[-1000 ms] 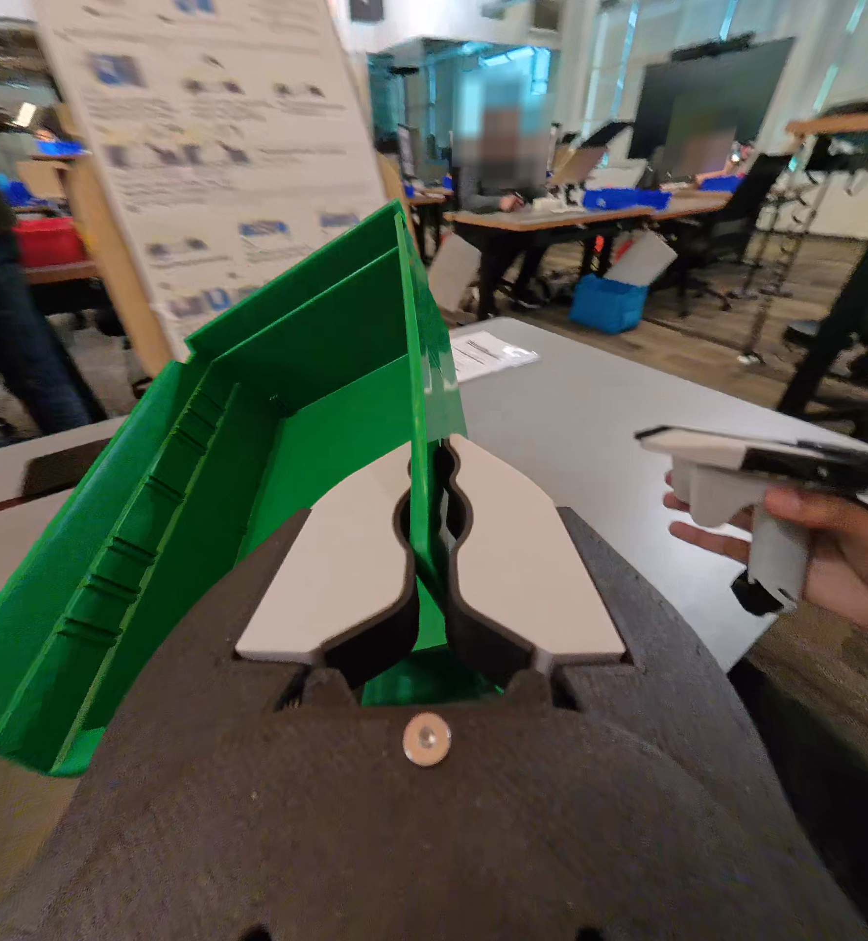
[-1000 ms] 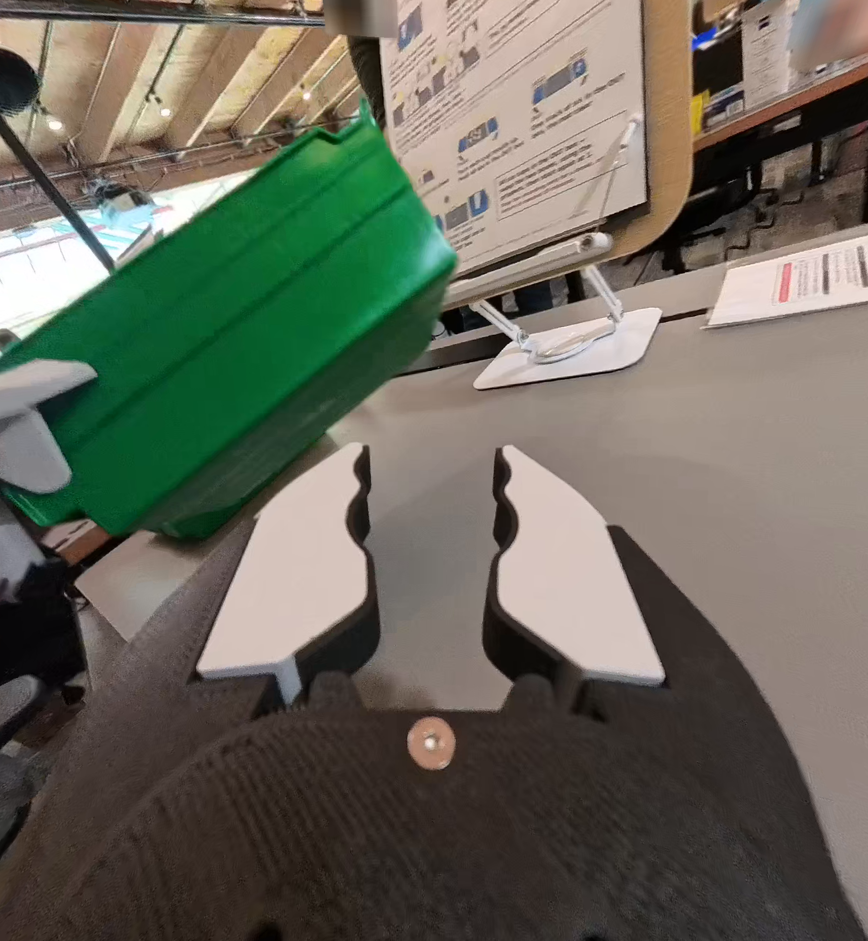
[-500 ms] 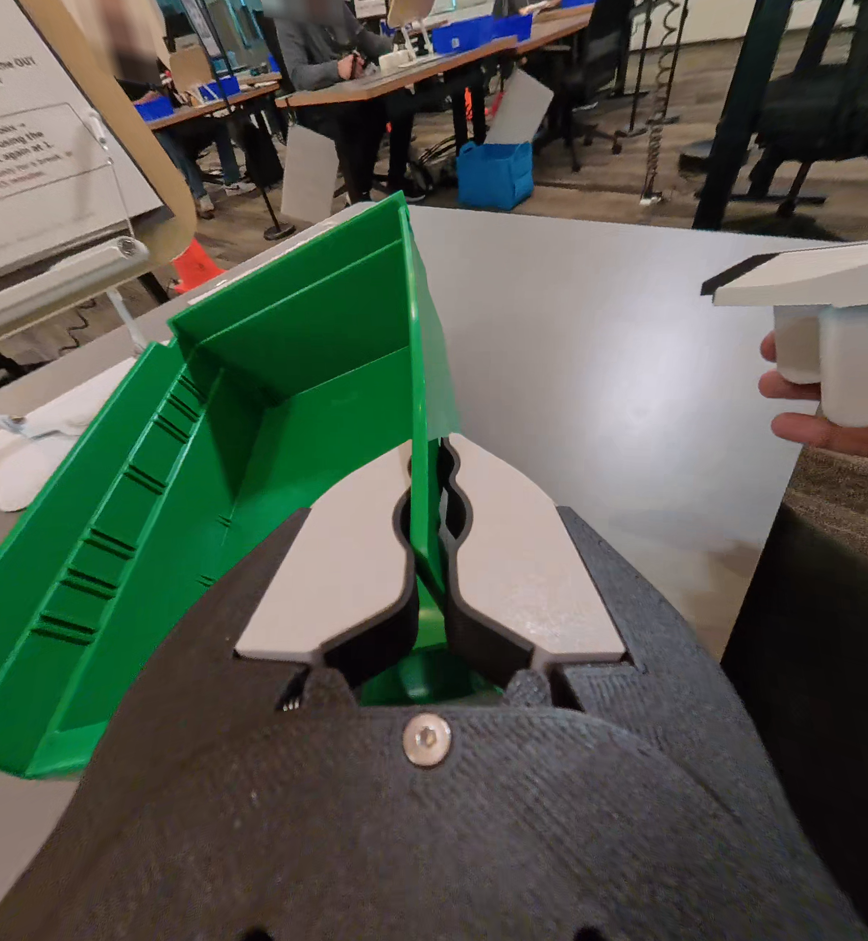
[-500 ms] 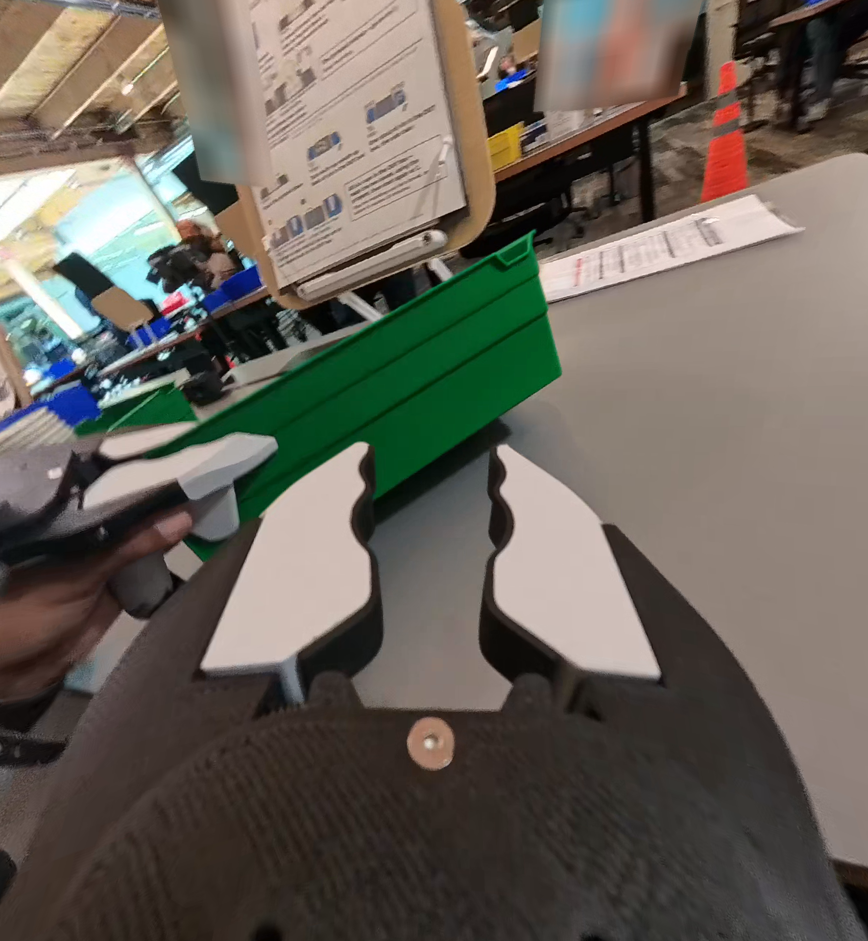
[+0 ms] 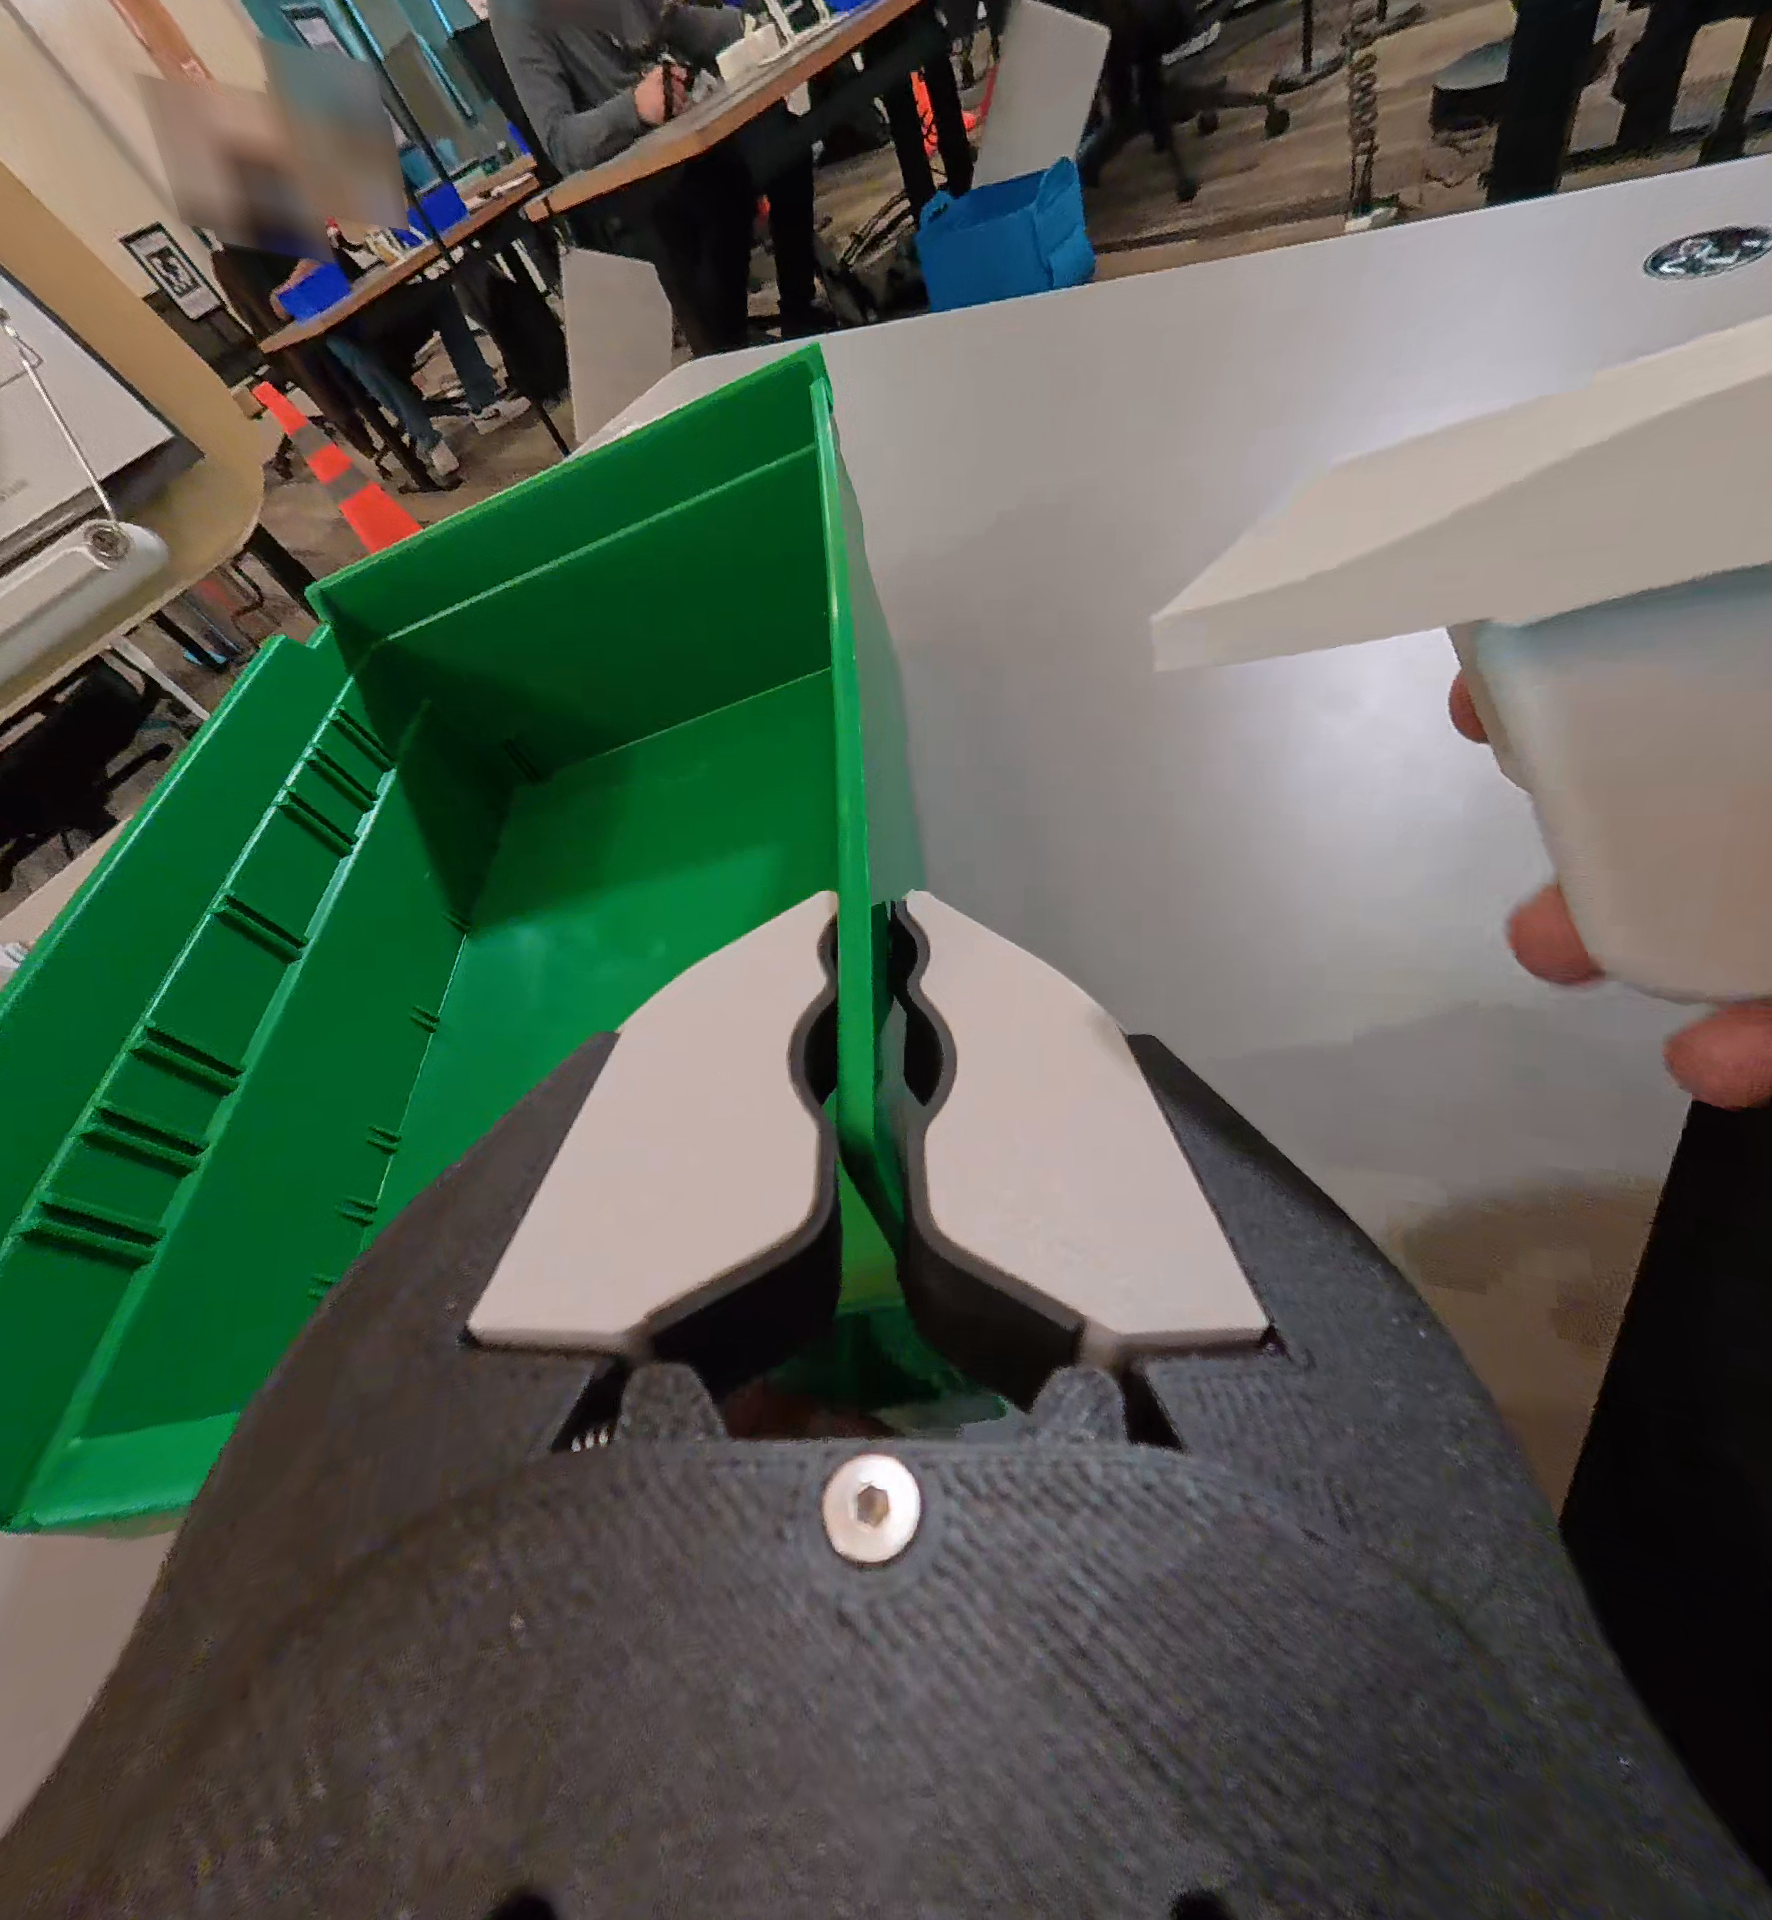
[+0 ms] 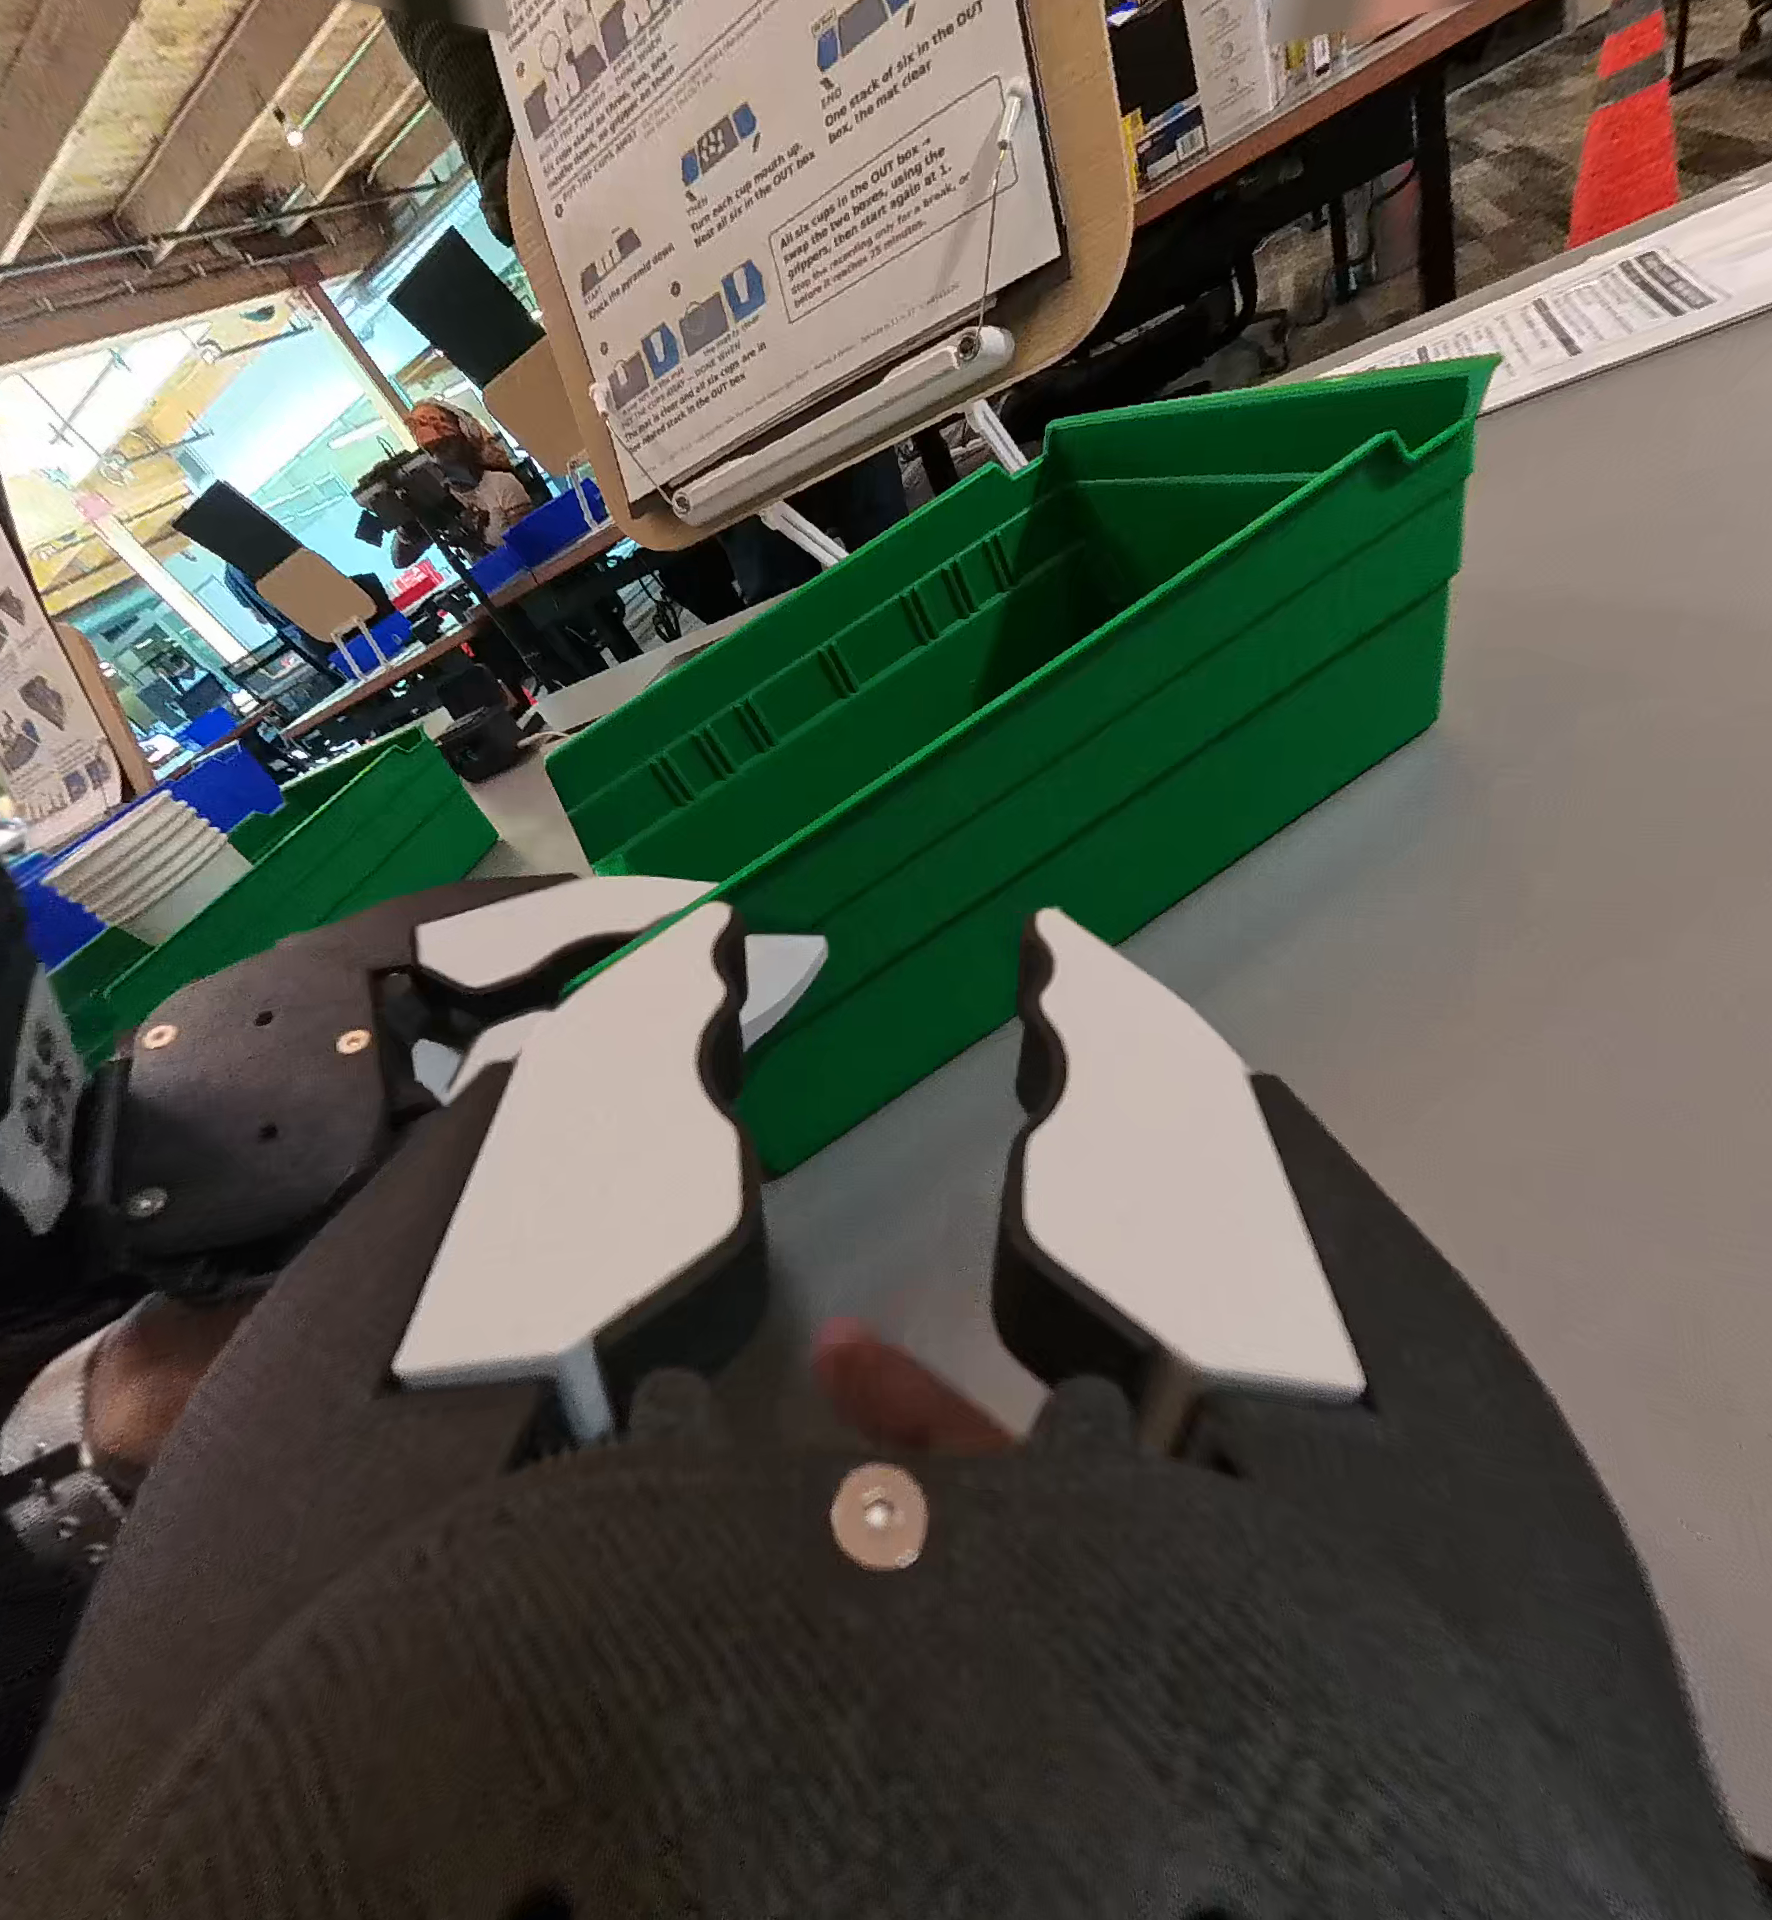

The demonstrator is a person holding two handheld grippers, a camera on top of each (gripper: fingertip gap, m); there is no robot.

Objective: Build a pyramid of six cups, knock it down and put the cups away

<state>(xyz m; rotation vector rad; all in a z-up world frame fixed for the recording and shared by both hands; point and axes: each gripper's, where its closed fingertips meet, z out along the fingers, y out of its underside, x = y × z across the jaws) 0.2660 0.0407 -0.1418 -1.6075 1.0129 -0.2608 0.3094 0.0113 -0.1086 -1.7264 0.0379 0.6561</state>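
We have the left hand-held gripper (image 5: 866, 920) pinched on the long side wall of the green rectangular plastic bin (image 5: 591, 665): one grey finger inside the wall, the other outside, both pressed against the thin plastic. Grip sits near the bin's closest end. The bin's inside looks bare, with ribbed slots along the far wall.

In the right wrist view the same green bin (image 6: 1121, 748) sits flat on the grey bench (image 6: 1609, 935), open side up, running diagonally away toward the upper right. We see the left hand-held gripper (image 6: 653, 935) clamped at its near-left end, partly hidden behind our right unit's finger.

The right hand-held gripper (image 6: 877, 971) is spread wide with nothing between its fingers; only bench top shows through the gap. Its left fingertip (image 6: 653, 997) overlaps the bin's near corner in the view; we can't tell if it touches. In the left wrist view the right hand-held gripper (image 5: 1547, 530) hangs above the bench just beside the bin, fingers of a hand (image 5: 1630, 997) wrapped around its white grip.

Behind the bin: a tan clipboard stand with a printed sheet (image 6: 809, 239). A printed paper sheet (image 6: 1630, 301) lies flat on the bench at the far end. Another green bin (image 6: 342, 842) sits further left.
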